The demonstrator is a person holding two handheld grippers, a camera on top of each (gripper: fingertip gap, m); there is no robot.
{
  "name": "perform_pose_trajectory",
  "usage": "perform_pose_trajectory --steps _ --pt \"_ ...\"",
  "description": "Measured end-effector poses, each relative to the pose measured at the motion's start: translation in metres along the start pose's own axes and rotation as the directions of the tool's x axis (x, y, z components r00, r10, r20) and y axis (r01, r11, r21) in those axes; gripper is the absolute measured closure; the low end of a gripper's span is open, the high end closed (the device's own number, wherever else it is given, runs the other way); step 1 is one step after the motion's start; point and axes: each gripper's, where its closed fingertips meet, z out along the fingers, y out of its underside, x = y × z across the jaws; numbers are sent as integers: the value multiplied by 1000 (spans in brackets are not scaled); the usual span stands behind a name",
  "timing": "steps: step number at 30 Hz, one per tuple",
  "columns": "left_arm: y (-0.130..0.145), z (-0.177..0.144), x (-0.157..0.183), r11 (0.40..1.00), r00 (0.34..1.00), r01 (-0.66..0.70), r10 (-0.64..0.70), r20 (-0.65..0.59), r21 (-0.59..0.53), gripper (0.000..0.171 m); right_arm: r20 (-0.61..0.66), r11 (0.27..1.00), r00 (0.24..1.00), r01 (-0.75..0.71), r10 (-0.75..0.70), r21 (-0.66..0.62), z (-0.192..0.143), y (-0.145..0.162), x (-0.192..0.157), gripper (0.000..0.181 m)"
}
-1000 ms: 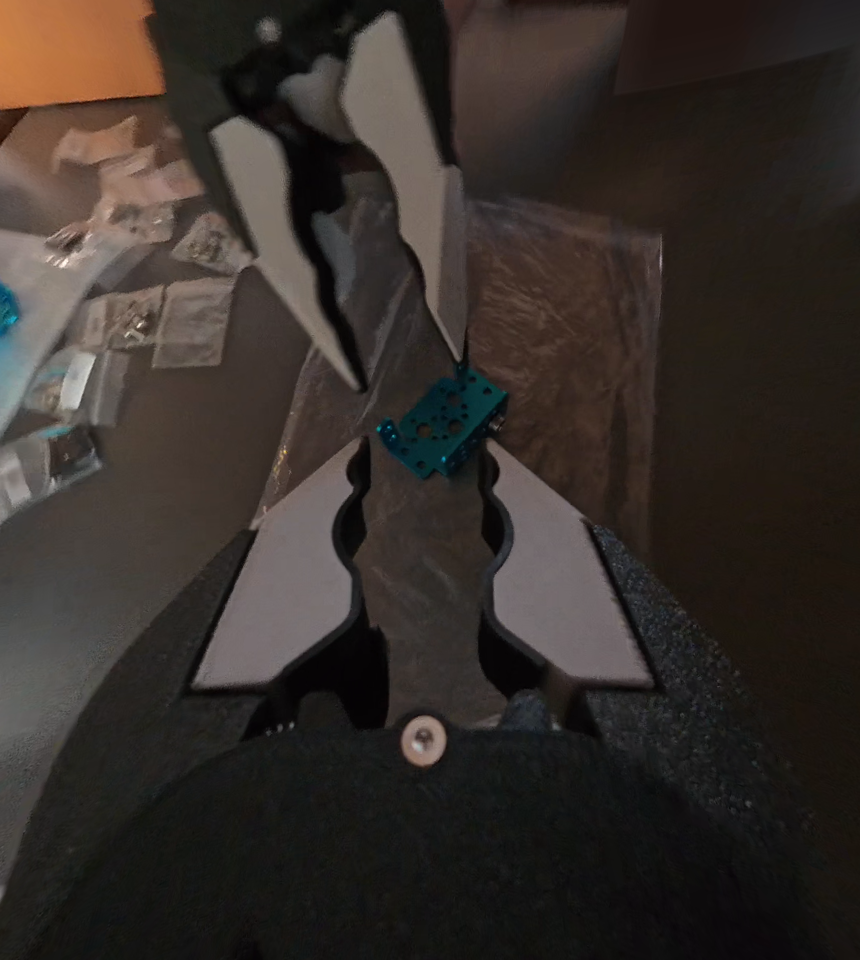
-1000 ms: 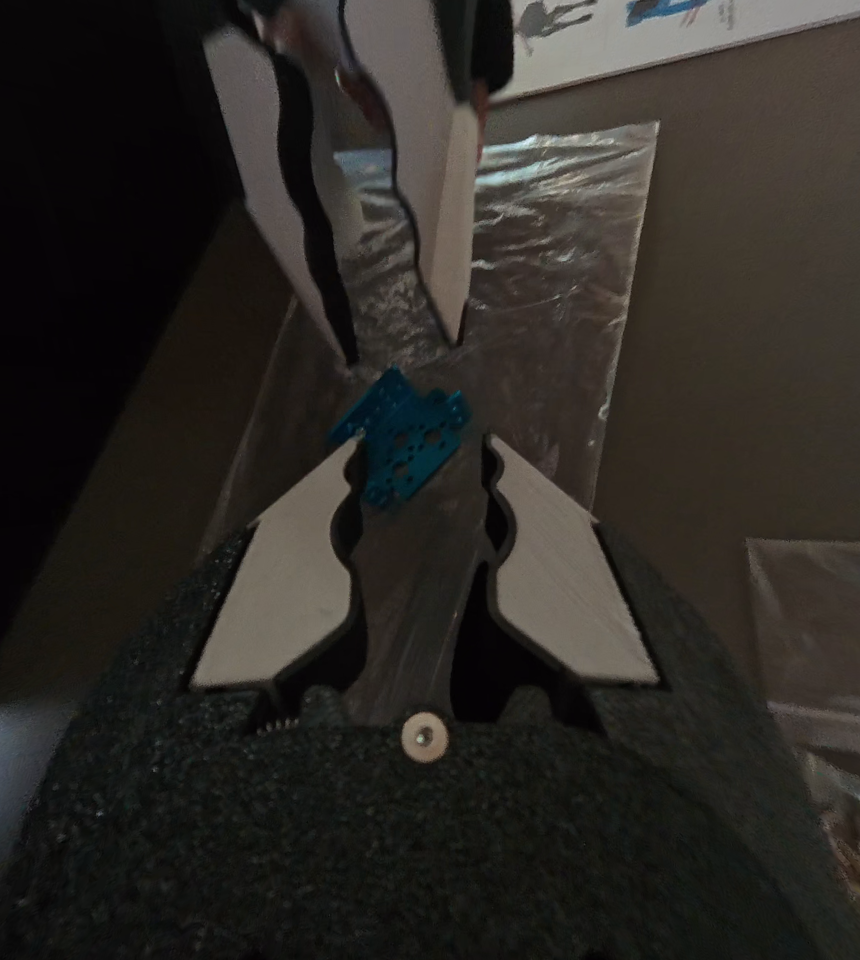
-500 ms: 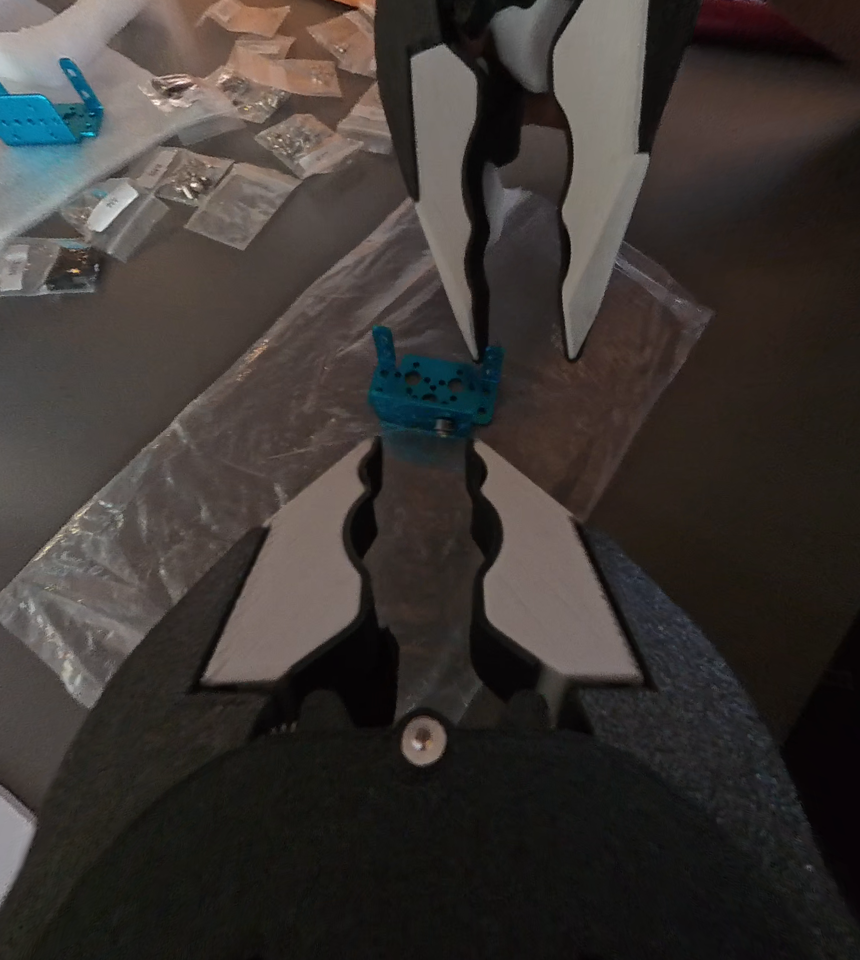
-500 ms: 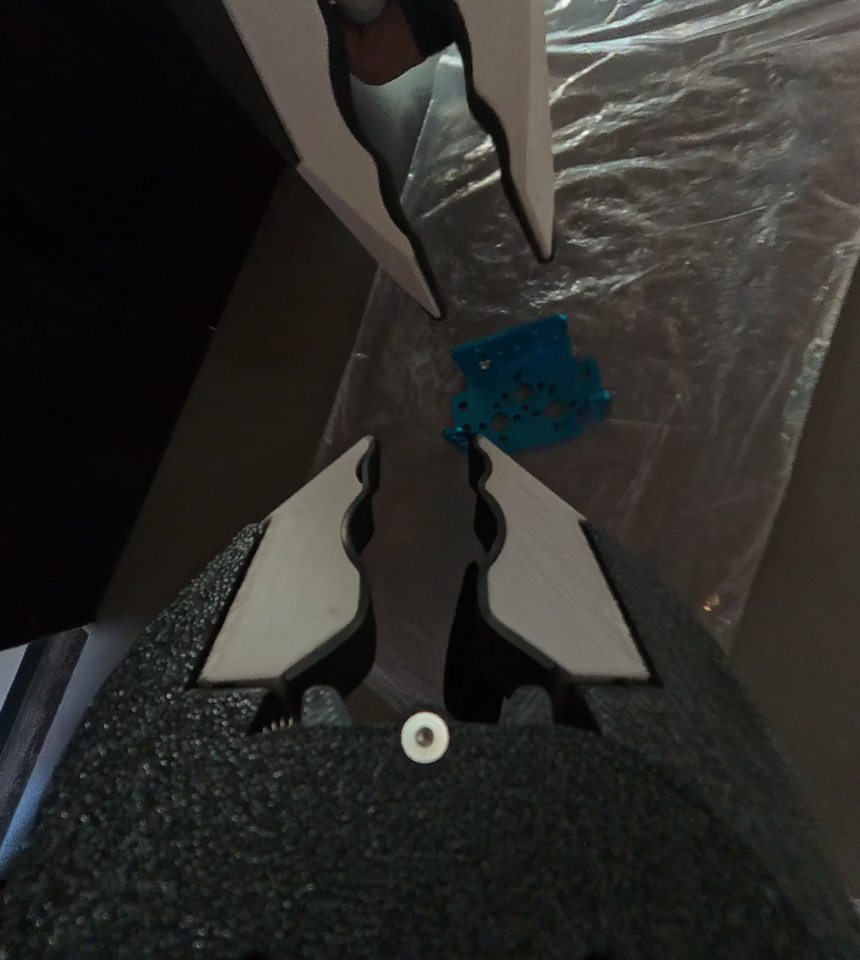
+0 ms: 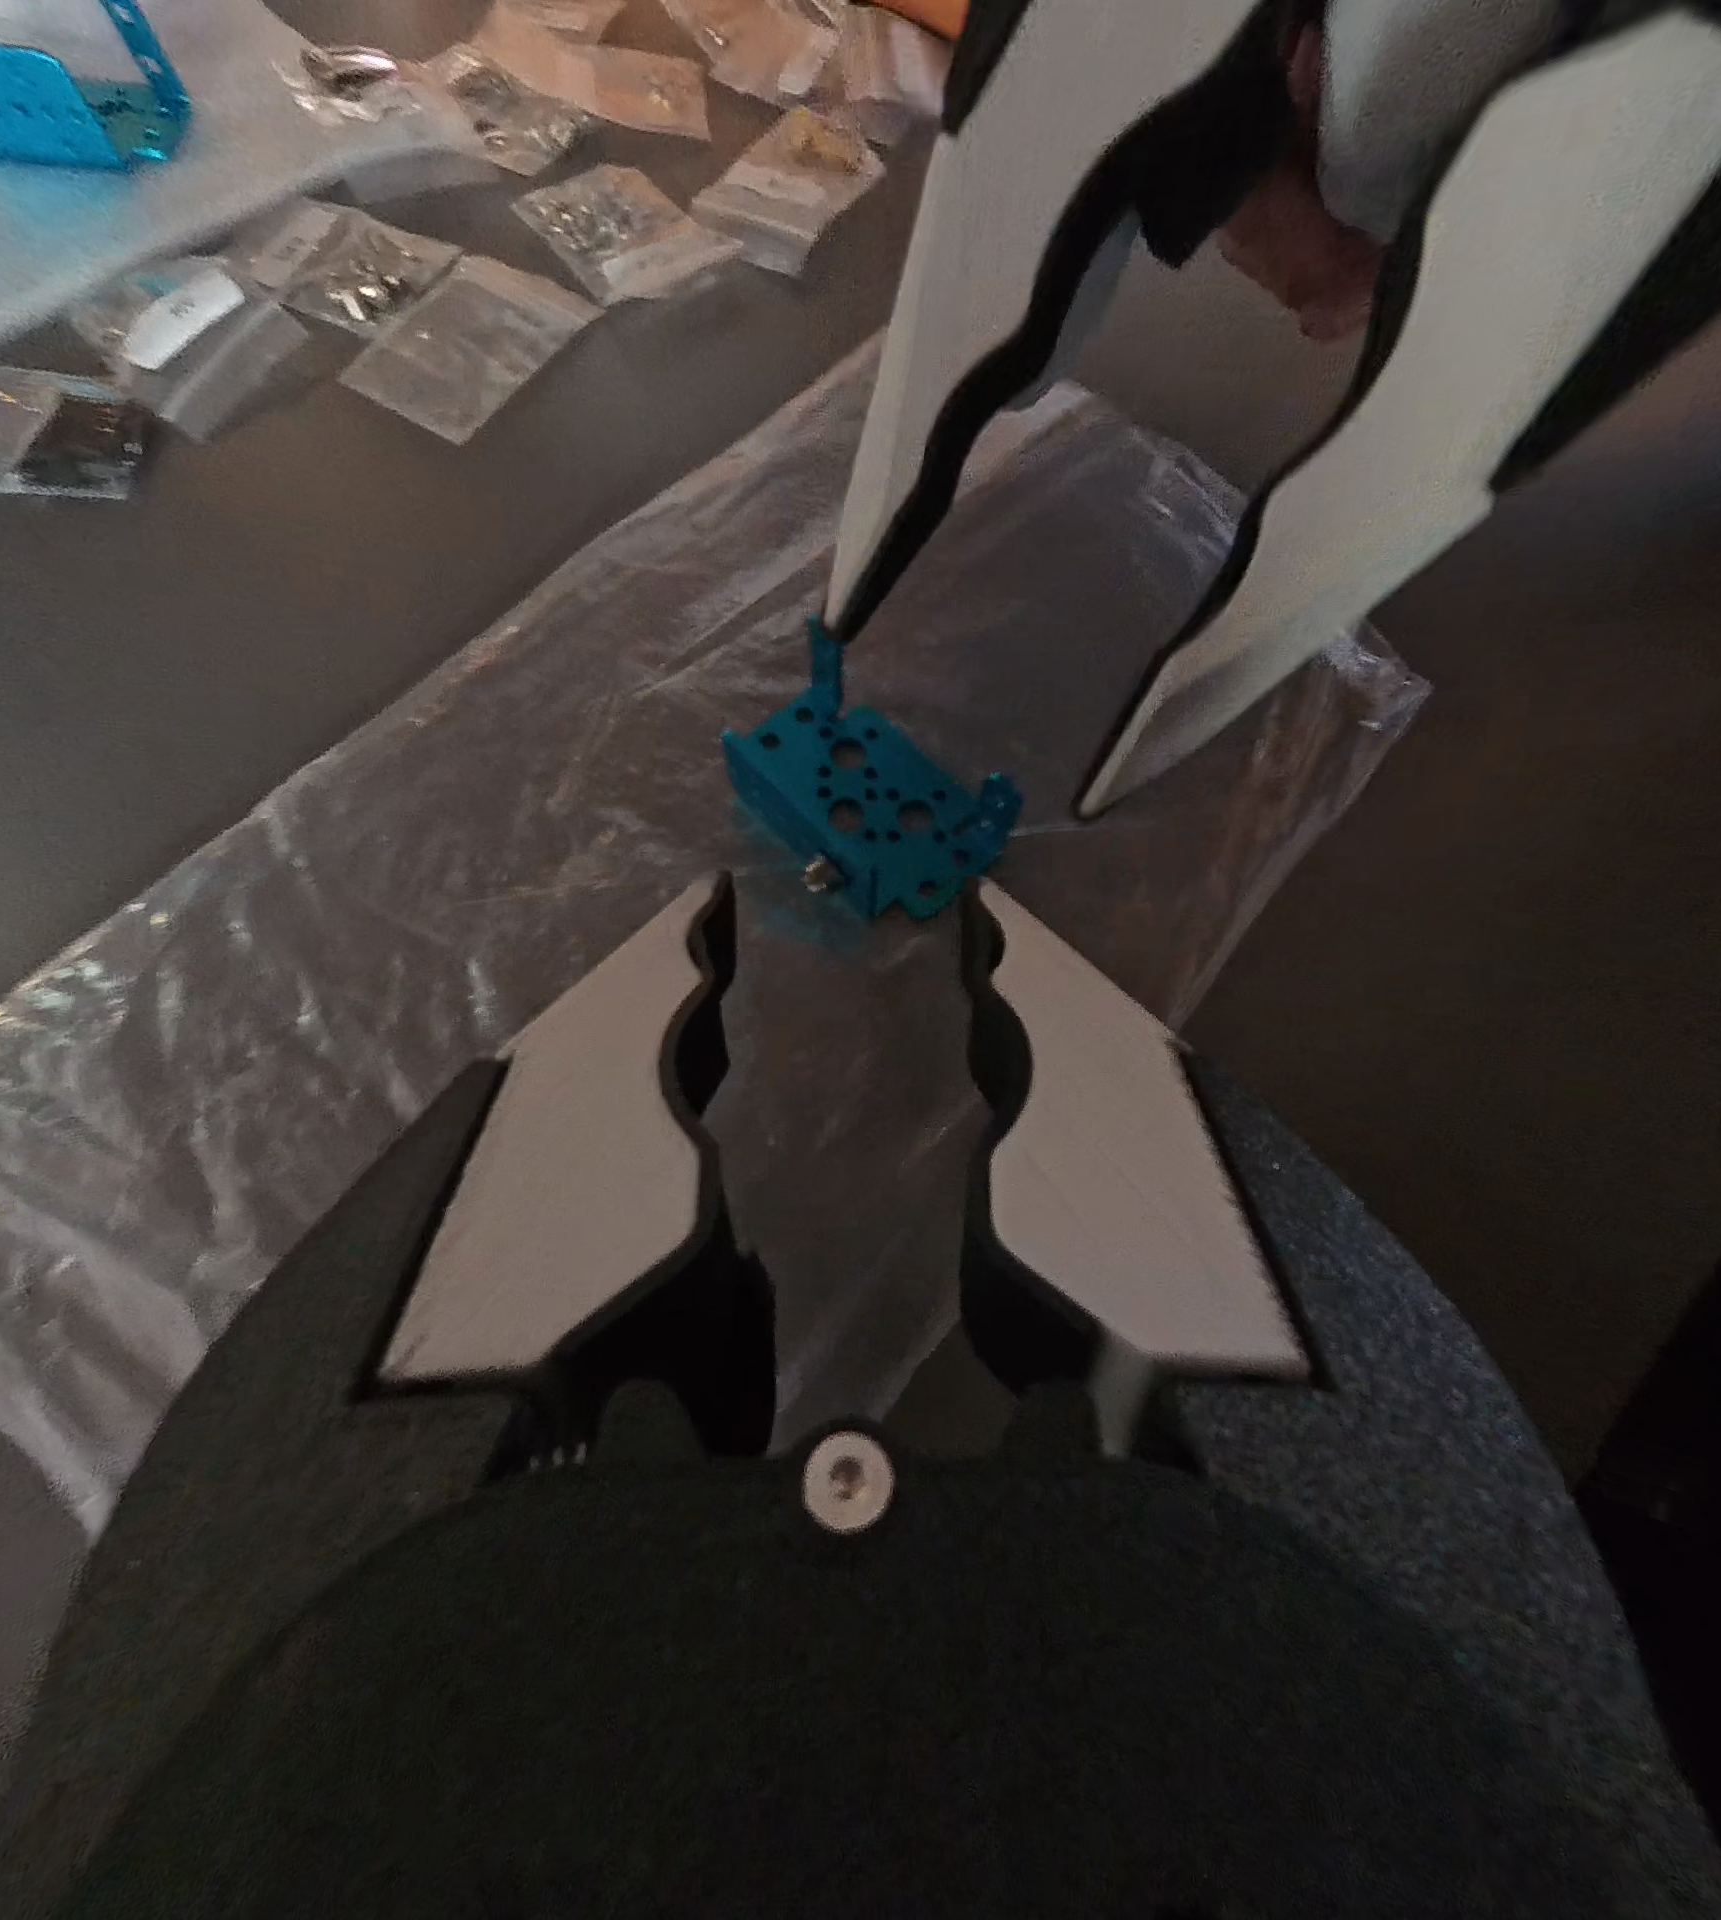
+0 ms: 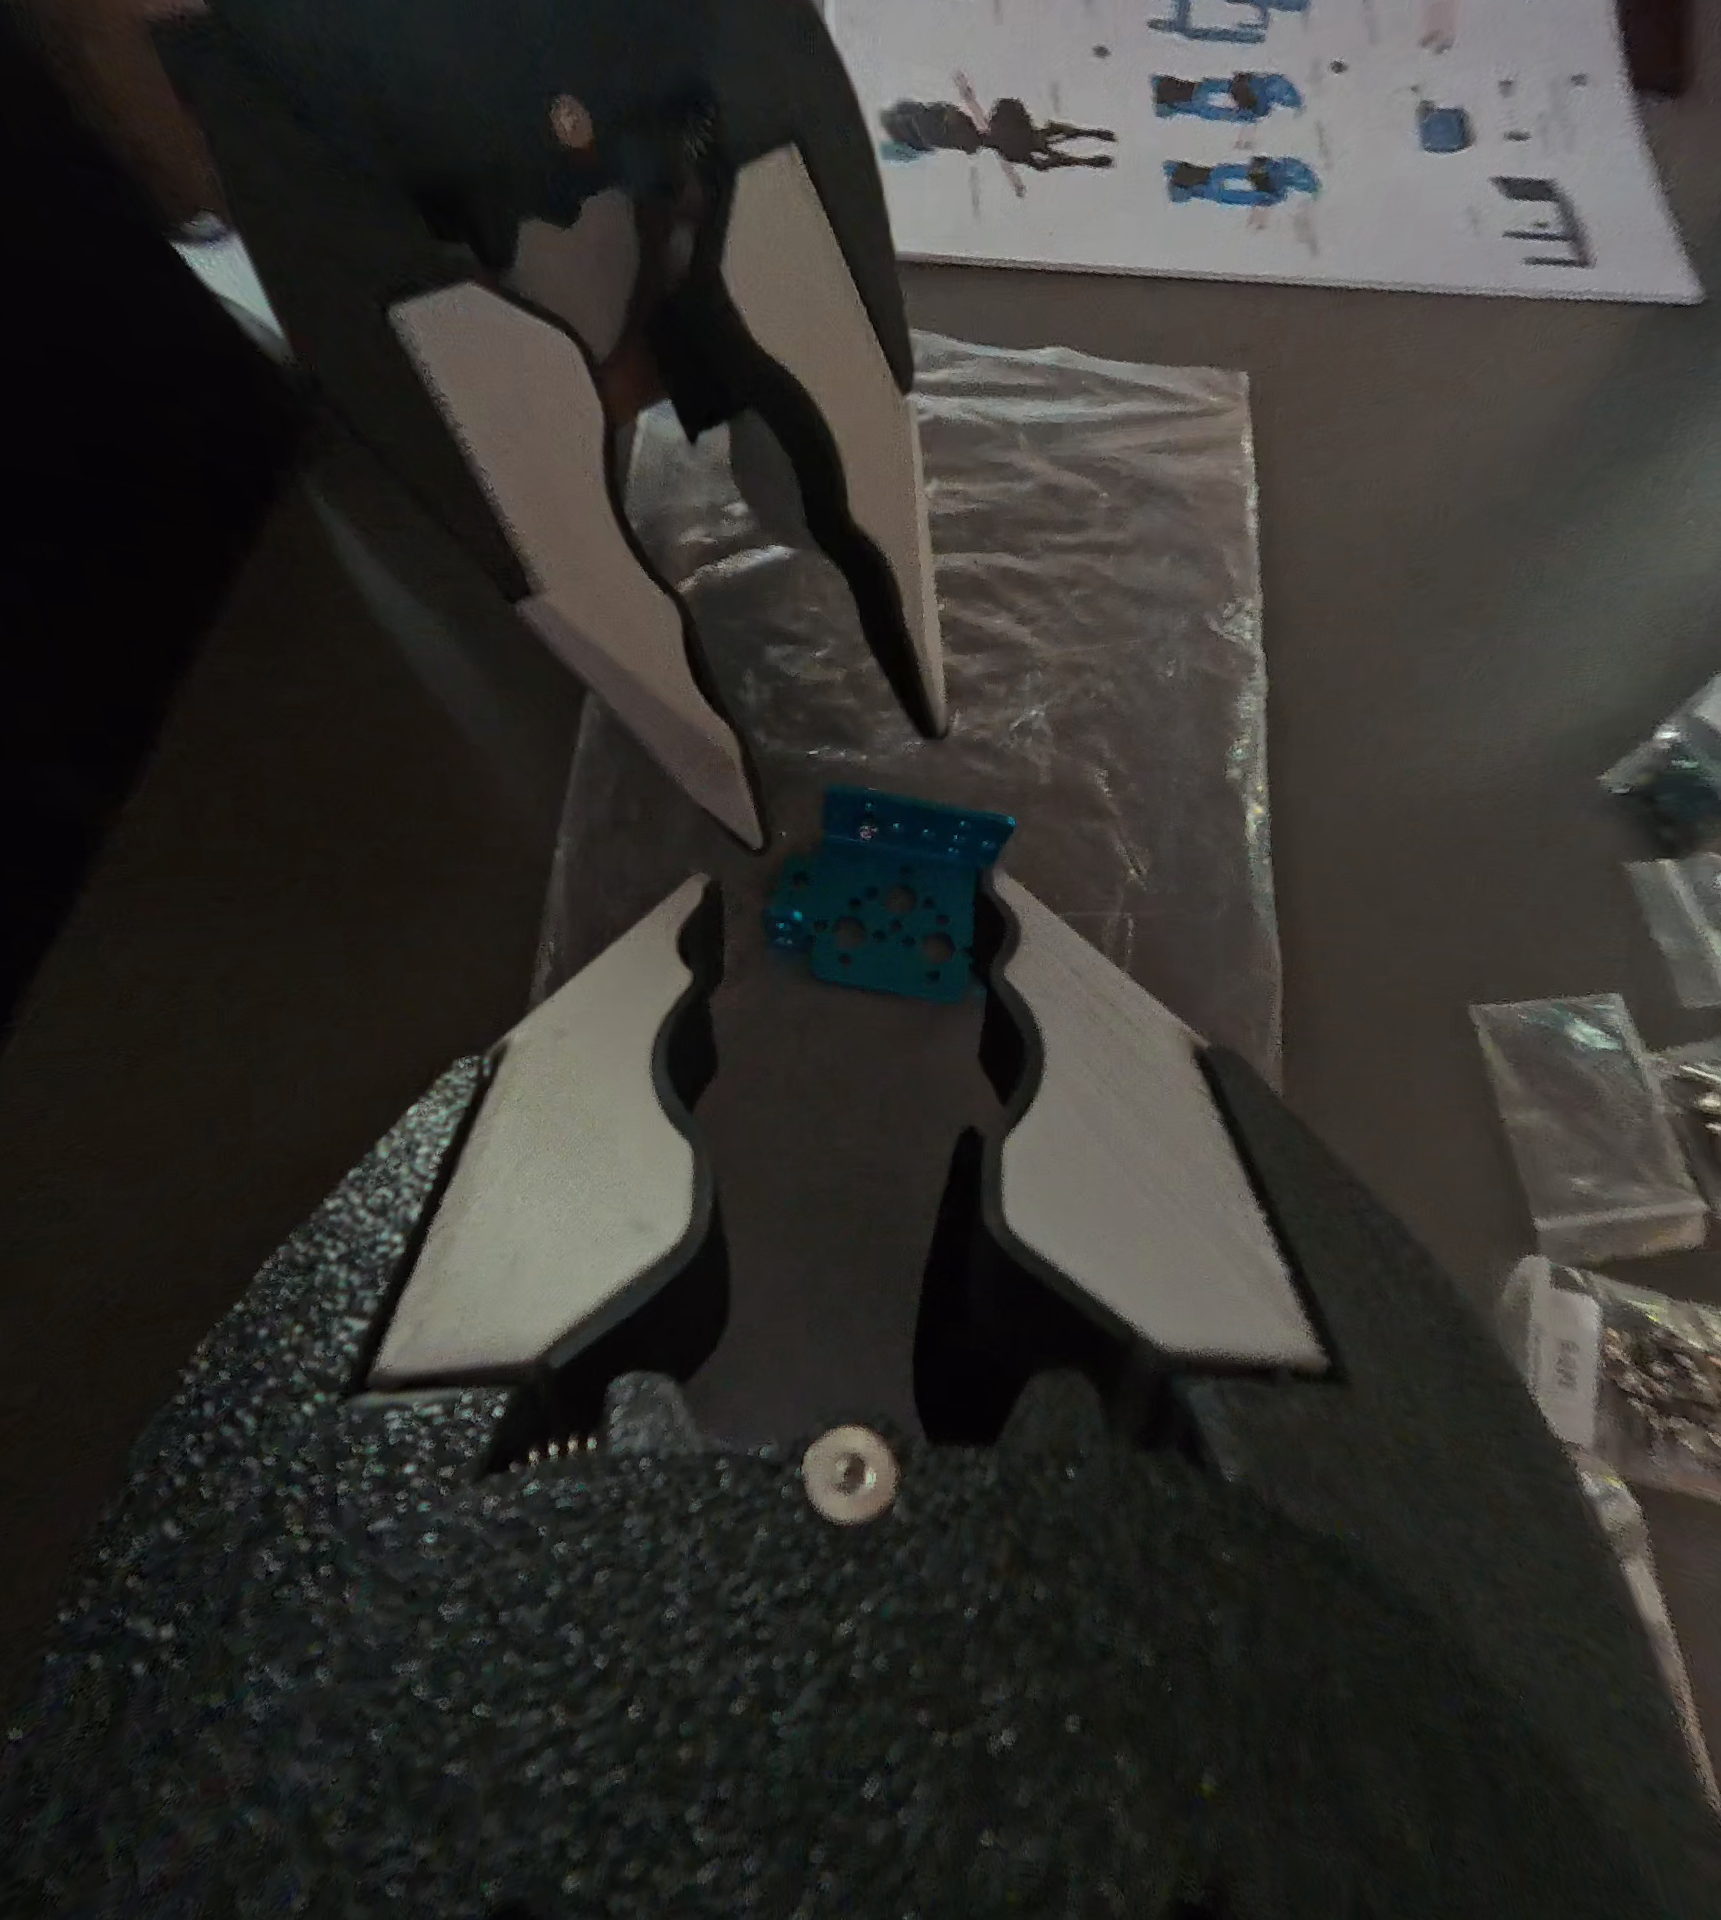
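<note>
While both grippers gape, blue bracket (image 5: 866,805) between, parts bags (image 5: 565,208) beyond.

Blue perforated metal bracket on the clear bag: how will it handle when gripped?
The blue perforated metal bracket likely stays stiff, since it looks like folded sheet. It probably skids, sitting on the clear plastic bag. Its thin upright tab may twist it if pinched alone.

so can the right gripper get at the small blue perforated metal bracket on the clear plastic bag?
Probably yes: the right gripper has open jaws with the small blue perforated metal bracket between its tips, nothing on top. The left gripper crowds the far side.
</note>
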Motion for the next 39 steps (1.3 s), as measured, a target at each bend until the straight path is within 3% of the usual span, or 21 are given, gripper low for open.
perform_pose_trajectory --steps 2,5,8,19,26,39 --pt "1 4 6 1000 999 18 -19 -46 -18 132 -61 999 998 32 -32 -4 4 -2 -8 133" --pt "0 3 6 999 998 39 -39 -49 -9 140 -16 999 1000 -15 15 32 14 -4 -23 127" --pt "2 3 9 998 996 54 -55 -68 -19 140 1 1000 1000 -22 22 -17 24 5 -23 117" --pt "0 7 14 999 996 32 -34 -85 -22 140 34 999 999 0 1 -32 26 3 -27 119" --pt "-2 10 12 1000 998 19 -20 -52 -23 150 41 998 999 -6 8 -66 30 12 -27 119" --pt "-1 12 11 999 999 42 -42 -21 -35 148 45 997 999 8 -5 -75 29 14 -27 121"
